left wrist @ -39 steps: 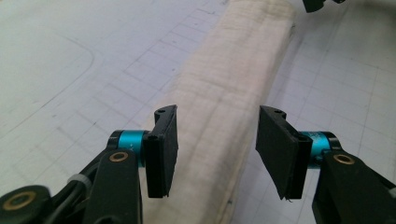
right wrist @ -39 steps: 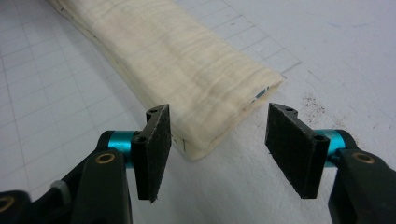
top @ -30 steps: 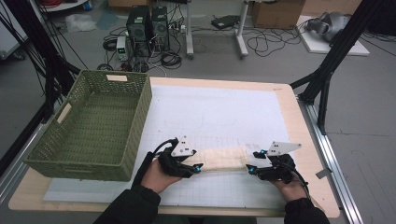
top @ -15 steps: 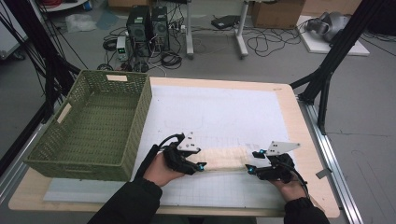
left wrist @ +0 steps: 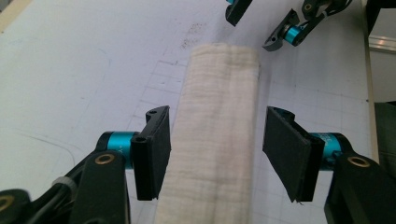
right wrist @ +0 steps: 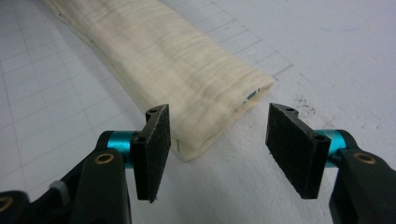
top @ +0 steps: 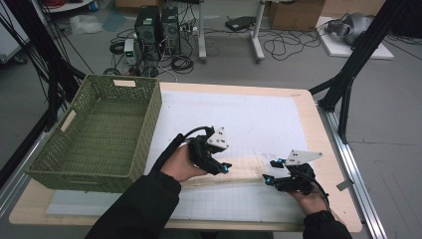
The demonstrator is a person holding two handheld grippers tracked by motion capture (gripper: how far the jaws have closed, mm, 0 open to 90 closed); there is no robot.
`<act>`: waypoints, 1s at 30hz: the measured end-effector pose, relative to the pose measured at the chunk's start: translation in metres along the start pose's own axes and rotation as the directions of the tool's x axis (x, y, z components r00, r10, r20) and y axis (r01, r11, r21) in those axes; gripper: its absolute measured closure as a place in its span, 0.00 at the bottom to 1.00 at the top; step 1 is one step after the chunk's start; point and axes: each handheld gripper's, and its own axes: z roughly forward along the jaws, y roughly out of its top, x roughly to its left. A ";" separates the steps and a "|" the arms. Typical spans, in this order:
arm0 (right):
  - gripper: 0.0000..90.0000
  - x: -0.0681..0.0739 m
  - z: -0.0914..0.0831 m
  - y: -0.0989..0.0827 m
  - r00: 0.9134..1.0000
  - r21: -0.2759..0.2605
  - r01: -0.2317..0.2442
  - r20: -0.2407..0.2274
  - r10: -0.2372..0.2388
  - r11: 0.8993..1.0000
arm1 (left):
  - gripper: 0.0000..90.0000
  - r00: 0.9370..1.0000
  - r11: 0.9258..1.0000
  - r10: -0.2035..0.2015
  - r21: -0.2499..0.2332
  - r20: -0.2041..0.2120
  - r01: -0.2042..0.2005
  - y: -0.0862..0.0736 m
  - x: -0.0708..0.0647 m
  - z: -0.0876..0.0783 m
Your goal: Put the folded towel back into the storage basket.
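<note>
a: where is the folded cloth now, seen from the green basket?

b: it lies flat on the white mat of the bench, on the side of the basket where our hands are. it is a long narrow strip, and its long axis runs away from the basket, from the left tool to the right tool.

a: do we hold it?

b: no. in the left gripper view the cloth passes between the jaws of the left tool, but the pads stand apart from it. these jaws have just been opening. the right tool is also open, and the far end of the cloth lies just before its jaws, a little toward one pad.

a: which hand is nearer to the basket?

b: the left hand. we judge that the end nearest the basket is the one to move. nothing stands between the cloth and the basket wall.
</note>
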 end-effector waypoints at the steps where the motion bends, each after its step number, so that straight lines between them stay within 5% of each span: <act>1: 0.44 0.000 0.000 0.000 1.000 -0.003 0.001 0.001 -0.001 1.000 | 0.45 1.000 1.000 0.001 0.020 0.005 -0.001 -0.001 0.002 0.003; 12: 0.44 -0.001 -0.004 -0.002 1.000 -0.007 -0.006 0.003 0.006 1.000 | 0.40 0.998 0.989 -0.035 0.148 0.056 0.026 -0.025 0.008 0.048; 21: 0.44 0.001 -0.002 -0.002 1.000 0.003 -0.002 0.000 0.002 1.000 | 0.39 0.996 0.977 -0.054 0.208 0.070 0.038 -0.030 0.009 0.058; 24: 0.44 0.001 -0.002 -0.002 1.000 0.002 0.000 -0.002 0.000 1.000 | 0.38 0.997 0.972 -0.033 0.233 0.075 0.014 -0.031 0.007 0.062; 30: 0.44 0.001 -0.003 -0.002 1.000 0.000 0.002 0.000 -0.002 1.000 | 0.37 0.997 0.975 -0.029 0.222 0.068 0.013 -0.032 0.007 0.059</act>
